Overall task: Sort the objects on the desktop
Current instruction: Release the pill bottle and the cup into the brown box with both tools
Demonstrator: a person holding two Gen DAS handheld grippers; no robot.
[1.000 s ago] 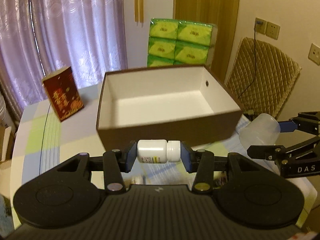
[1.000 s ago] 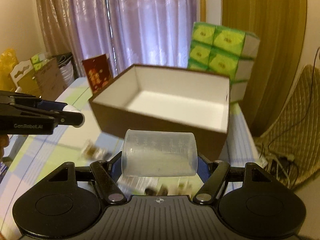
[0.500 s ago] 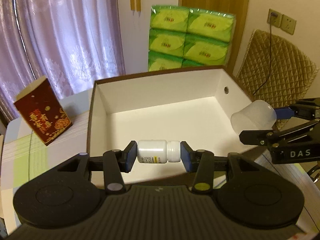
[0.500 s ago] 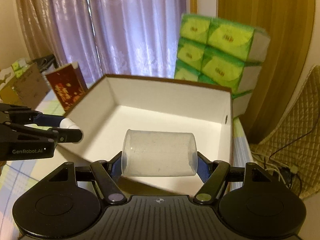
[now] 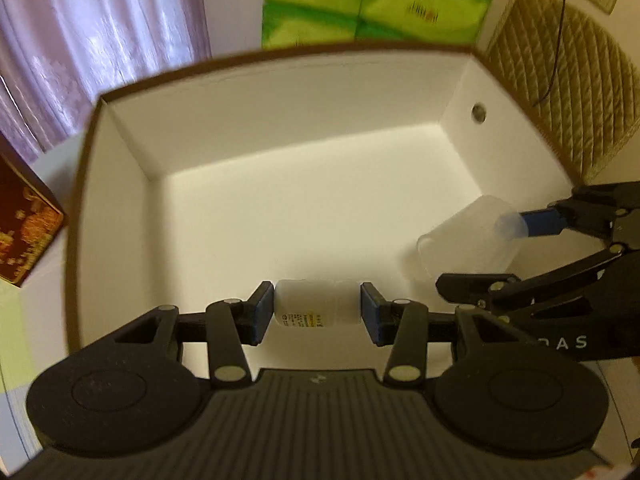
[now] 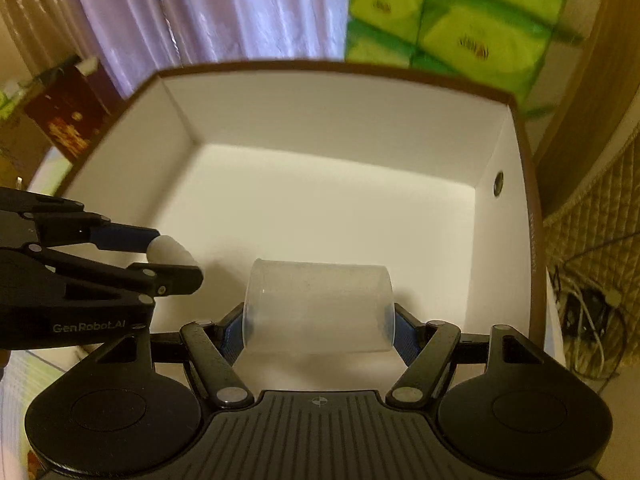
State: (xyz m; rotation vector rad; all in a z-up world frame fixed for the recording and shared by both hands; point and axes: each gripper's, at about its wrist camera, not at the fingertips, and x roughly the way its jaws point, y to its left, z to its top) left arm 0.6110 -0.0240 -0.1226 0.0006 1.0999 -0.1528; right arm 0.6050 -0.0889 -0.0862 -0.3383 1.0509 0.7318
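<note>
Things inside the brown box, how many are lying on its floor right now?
0. The brown box looks bare inside; the white bottle sits in the left claw, the clear cup in the right claw.

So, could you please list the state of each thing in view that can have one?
Brown cardboard box with white lining: open, nothing resting on its floor.
Small white plastic pill bottle: capped, held sideways over the box.
Clear plastic measuring cup: empty, held on its side over the box.
Left gripper: shut on the bottle.
Right gripper: shut on the cup.
</note>
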